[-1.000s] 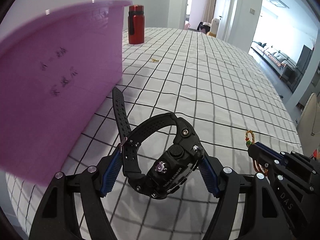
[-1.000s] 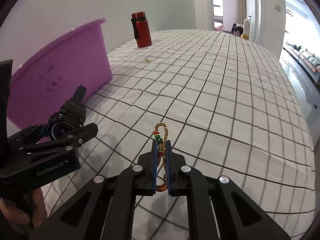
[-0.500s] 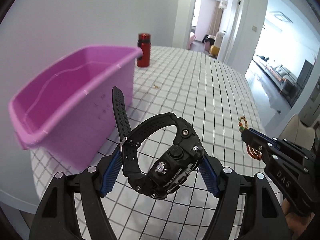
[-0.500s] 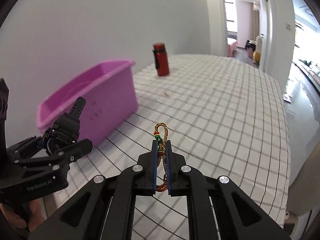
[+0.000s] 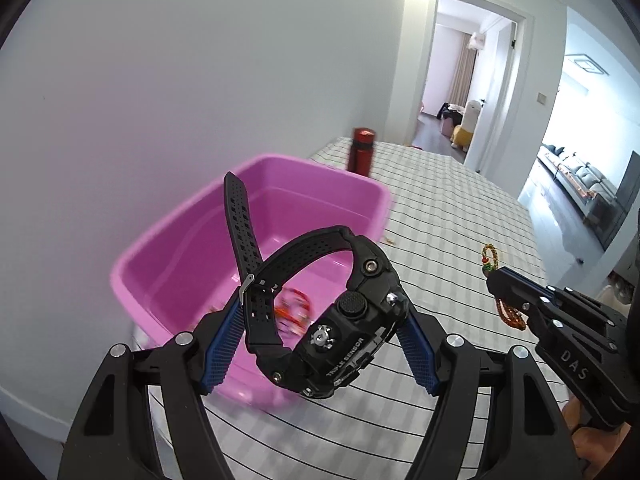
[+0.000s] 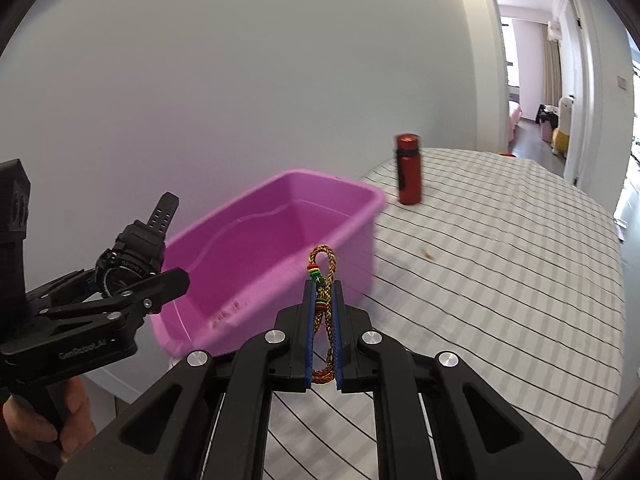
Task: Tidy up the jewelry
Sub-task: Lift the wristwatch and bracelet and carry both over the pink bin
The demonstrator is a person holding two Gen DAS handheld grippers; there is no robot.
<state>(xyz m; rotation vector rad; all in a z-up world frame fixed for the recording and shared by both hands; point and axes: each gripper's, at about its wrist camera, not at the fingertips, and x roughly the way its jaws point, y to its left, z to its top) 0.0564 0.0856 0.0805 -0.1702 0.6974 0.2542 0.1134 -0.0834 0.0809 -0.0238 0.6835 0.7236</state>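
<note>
Left hand-held gripper point(image 5: 320, 344): raised in the air, blue-padded fingers point(image 5: 224, 344) spread wide and pressed on either side of a black sport watch point(image 5: 320, 312), one on the strap by the buckle, the other on the case. A bare hand point(image 6: 52, 428) grips its handle from below, seen at the lower left of the right wrist view. Right hand-held gripper point(image 6: 323, 320): also aloft, level with and to the right of the left one, fingers nearly closed, pinching a braided cord bracelet point(image 6: 323, 280) upright between the blue pads point(image 6: 308, 328).
</note>
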